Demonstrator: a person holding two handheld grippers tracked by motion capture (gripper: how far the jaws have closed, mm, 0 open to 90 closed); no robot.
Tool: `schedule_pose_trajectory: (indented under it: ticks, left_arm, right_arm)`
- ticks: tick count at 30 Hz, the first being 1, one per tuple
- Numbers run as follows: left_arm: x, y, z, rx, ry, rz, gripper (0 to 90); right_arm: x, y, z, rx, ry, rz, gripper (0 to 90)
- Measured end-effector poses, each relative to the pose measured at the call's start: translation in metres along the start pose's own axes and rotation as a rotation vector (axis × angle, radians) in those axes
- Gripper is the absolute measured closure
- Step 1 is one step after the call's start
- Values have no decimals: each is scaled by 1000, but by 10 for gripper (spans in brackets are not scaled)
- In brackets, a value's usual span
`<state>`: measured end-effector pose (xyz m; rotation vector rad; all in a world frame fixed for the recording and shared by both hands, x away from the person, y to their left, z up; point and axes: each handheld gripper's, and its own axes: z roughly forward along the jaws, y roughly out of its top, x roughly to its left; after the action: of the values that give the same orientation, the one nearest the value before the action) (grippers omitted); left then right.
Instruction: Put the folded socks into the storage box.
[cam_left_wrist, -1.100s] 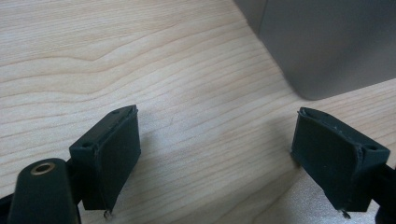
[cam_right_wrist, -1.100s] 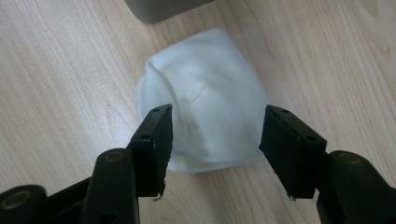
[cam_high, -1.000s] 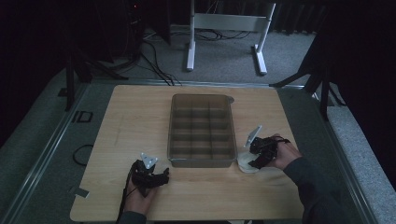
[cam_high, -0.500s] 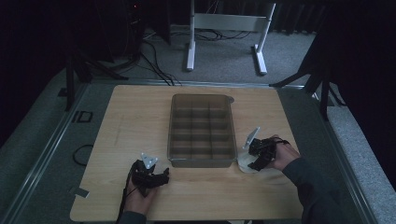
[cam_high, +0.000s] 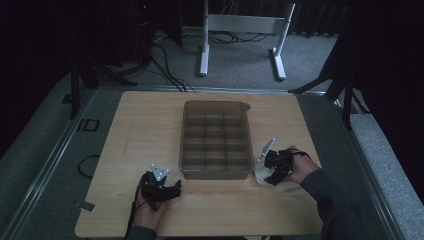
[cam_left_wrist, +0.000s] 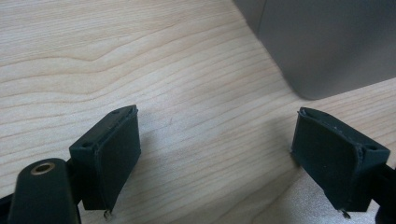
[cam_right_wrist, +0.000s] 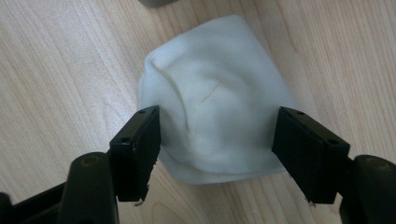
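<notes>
On the light wooden bench (cam_high: 145, 135), near its front edge at the left, the left gripper (cam_high: 172, 189) rests with its jaws spread apart over bare wood, holding nothing; in the left gripper view (cam_left_wrist: 217, 154) a grey wall of the box rises just ahead to one side. In the middle stands the translucent grey plastic compartment box (cam_high: 216, 140), its cells divided in rows. Just beside the box's front right corner lies the soft white folded cloth (cam_right_wrist: 217, 98). The right gripper (cam_right_wrist: 217, 149) straddles that cloth, jaws wide, one on each side of it, not clamped.
</notes>
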<state>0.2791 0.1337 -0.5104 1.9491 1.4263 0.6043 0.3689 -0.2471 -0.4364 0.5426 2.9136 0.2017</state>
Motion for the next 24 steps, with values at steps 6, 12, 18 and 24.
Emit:
schedule_pose_trajectory:
  ticks: [6, 12, 18, 24]
  left_arm:
    - [0, 0, 0, -1, 0, 0, 156]
    - [0, 0, 0, -1, 0, 0, 156]
    - [0, 0, 0, 0, 0, 0, 156]
    - [0, 0, 0, 0, 0, 0, 156]
  right_arm:
    - [0, 1, 3, 9, -3, 4, 295]
    - [1, 2, 7, 20, 1, 6, 281]
    - [0, 1, 11, 16, 16, 17, 278]
    - [1, 2, 16, 32, 23, 5, 276]
